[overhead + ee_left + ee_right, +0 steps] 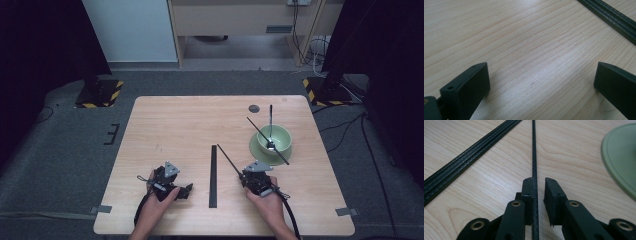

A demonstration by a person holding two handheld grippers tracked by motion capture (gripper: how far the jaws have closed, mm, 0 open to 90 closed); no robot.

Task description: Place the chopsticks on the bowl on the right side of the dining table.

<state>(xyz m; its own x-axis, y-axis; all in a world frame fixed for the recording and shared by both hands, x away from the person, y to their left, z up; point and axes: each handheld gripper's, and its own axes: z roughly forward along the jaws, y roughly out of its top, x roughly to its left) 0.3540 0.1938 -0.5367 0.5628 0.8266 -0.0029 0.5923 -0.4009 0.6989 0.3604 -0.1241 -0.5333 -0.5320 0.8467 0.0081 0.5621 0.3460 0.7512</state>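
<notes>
A thin black stick [534, 150] lies on the wooden table [175, 130] and runs between the jaws of my right gripper [539, 185]. It rests against the left pad, and a narrow gap shows at the right pad. From above, the stick [229, 158] points up-left from my right gripper [244, 174]. My left gripper [187, 190] sits low at the front left, open over bare wood [541, 82]. A green bowl [278, 133] stands on a green plate [260, 152], with a second black stick [257, 127] across it and a dark-handled utensil [270, 117] inside.
A long flat black strip [213, 175] lies lengthwise between my two grippers, also seen at the edge of each gripper view [611, 22] [469, 157]. The green plate's rim [621, 157] is close on the right. A grey disc [254, 108] sits near the far edge.
</notes>
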